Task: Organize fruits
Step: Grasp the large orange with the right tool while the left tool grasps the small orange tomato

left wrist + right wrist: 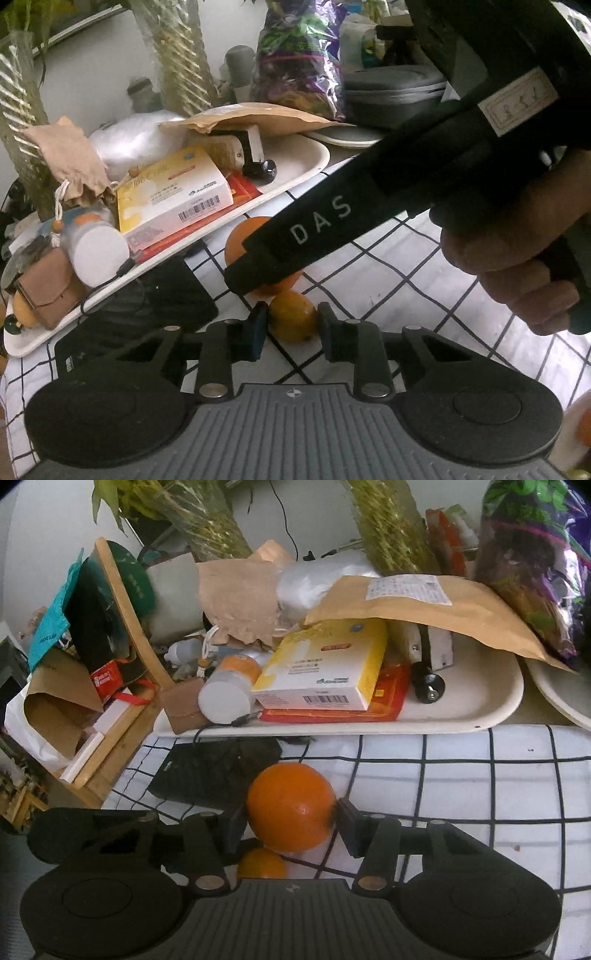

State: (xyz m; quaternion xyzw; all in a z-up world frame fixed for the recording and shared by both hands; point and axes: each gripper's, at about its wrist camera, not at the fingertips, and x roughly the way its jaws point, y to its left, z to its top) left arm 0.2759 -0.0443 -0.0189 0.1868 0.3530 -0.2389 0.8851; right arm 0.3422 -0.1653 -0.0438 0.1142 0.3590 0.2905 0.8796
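In the left wrist view my left gripper point(291, 325) is shut on a small yellow-orange fruit point(293, 315) resting on the checked cloth point(399, 280). Just beyond it lies a larger orange point(243, 240), half hidden by the right gripper's black body point(332, 218) and the hand holding it. In the right wrist view my right gripper point(290, 819) is shut on that large orange point(290, 806), with both fingers against its sides. The small yellow fruit point(262, 862) shows below it, near the gripper base.
A white oval tray point(480, 705) holds a yellow box point(325, 672), a bottle, pouches and a brown envelope. A black flat case point(218, 768) lies on the cloth beside the orange. A wooden rack point(125, 635) stands left; a purple bag point(532, 554) stands right.
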